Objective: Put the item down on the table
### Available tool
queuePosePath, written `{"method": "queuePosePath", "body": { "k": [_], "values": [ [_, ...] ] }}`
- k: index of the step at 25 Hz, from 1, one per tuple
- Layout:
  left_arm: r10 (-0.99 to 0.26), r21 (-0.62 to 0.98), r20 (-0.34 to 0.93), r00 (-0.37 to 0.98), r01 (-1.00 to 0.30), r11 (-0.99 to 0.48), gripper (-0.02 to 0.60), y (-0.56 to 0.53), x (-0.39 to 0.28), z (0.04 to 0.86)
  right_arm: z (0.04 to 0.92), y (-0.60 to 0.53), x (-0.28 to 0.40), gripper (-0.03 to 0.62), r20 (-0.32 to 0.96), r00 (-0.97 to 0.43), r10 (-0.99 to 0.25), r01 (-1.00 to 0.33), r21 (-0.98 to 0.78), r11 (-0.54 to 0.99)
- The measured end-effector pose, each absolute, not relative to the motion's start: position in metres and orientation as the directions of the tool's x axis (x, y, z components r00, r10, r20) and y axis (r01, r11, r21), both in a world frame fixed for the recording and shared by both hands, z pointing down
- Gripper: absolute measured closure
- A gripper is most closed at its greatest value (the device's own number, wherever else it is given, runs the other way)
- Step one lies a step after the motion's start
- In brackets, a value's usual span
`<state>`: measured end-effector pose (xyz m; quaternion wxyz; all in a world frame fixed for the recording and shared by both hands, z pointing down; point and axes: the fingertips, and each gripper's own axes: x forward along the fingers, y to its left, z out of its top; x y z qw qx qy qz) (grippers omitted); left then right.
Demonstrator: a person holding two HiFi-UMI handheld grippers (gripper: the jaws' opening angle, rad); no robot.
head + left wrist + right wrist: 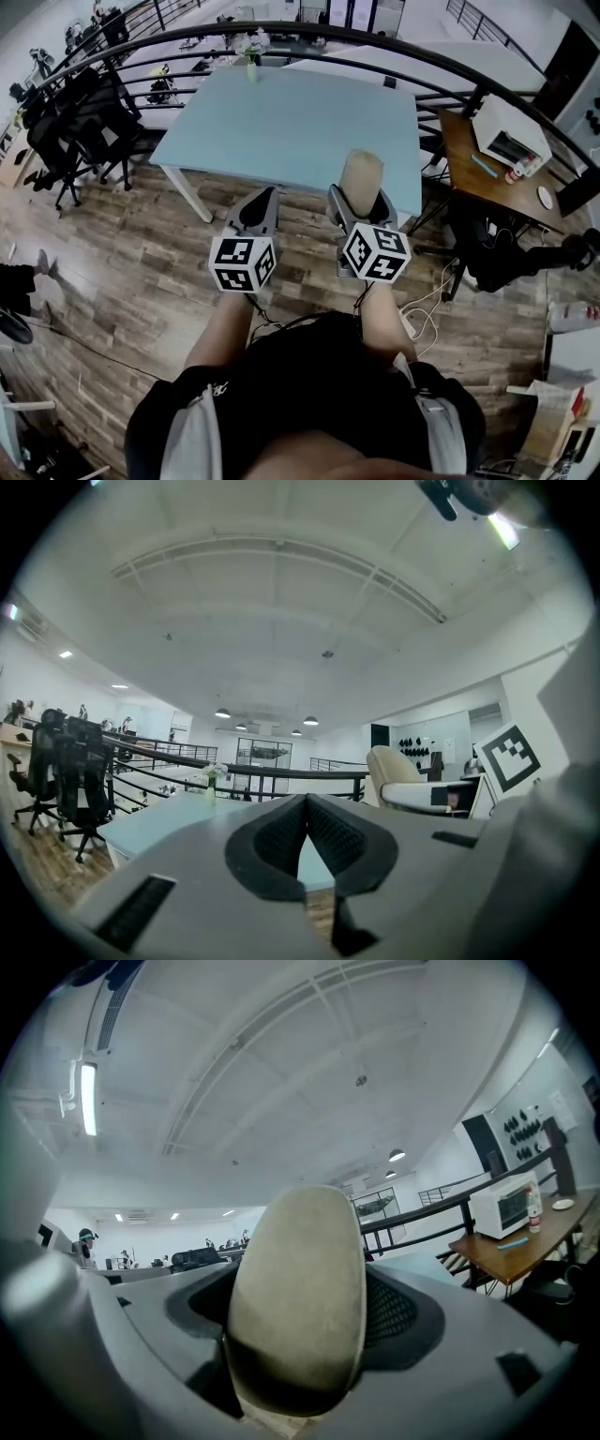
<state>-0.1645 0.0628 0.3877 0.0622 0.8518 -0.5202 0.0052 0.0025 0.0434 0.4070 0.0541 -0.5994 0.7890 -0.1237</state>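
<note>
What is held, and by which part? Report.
Right gripper clamps the beige oval item by its lower end; its rounded end juts out. Left gripper is shut, empty.

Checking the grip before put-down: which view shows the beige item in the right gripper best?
The right gripper view: the beige item fills it, clamped in the right gripper. The head view shows it smaller, poking forward over the table edge. The left gripper view catches it from the side, off right.

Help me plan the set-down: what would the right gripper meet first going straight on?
Probably the blue table ahead, though the right gripper, shut on the beige item, may pass above it.
</note>
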Motion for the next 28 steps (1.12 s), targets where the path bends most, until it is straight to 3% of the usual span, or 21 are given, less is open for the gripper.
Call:
{"method": "queuePosePath", "body": {
  "k": [14, 28],
  "values": [
    [-0.893, 0.086, 0.058, 0.446, -0.894, -0.441, 0.569, -0.004, -0.152, 0.395, 0.417, -0.025, 0.03, 0.194, 0.054, -0.252, -0.966, -0.934, -0.274, 0.228],
    [-0.89, 0.06, 0.085, 0.448, -0.894, -0.445, 0.569, -0.128, -0.099, 0.397, 0.414, -0.149, 0.08, 0.194, 0.038, -0.239, -0.97, -0.942, -0.25, 0.222]
  ]
}}
